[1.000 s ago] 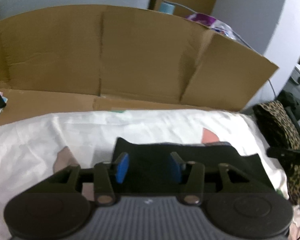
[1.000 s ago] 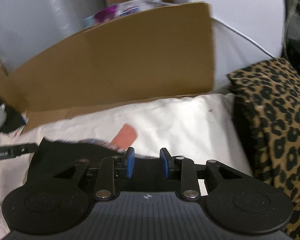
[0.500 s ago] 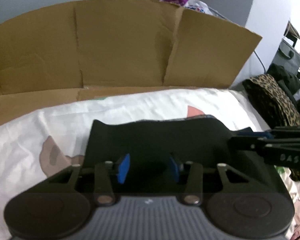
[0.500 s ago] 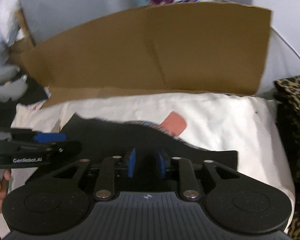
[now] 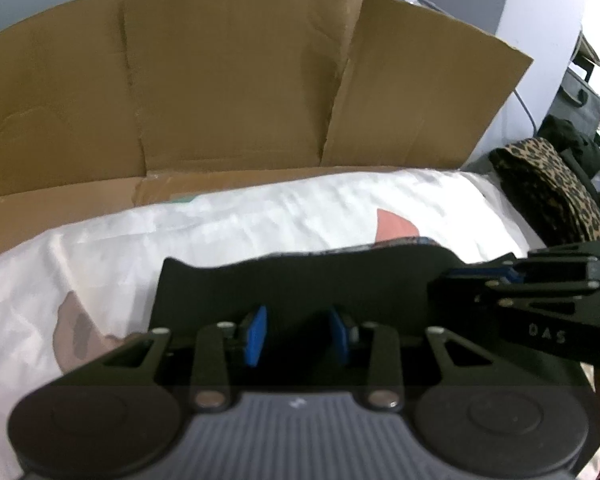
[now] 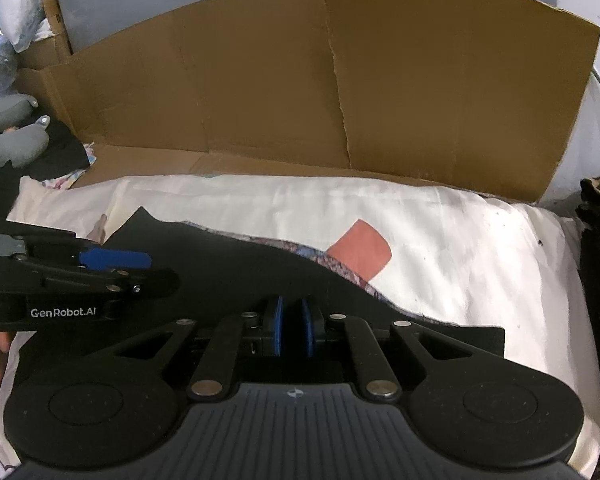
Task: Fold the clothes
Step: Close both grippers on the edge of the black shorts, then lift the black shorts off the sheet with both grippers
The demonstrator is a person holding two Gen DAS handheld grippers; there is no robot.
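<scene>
Big brown flattened cardboard sheet stands across twelve o'clock, creased into panels. Below it, the white bedsheet with salmon patches spreads wide. At three o'clock, a leopard-print fabric. Nine o'clock, a grey soft shape, possibly a plush toy.

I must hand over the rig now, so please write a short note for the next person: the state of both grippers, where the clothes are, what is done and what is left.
Left gripper: jaws open, blue pads apart, over the near edge of the black cloth garment; it grips nothing.
Right gripper: jaws almost closed; whether cloth is pinched between them cannot be told.
The garment lies spread on the white printed bedsheet, in front of the brown cardboard sheet. A leopard-print fabric lies at the right side.
Done: the garment looks at least partly folded, its patterned lining showing along the far edge.
Left: finish folding and smooth it.
</scene>
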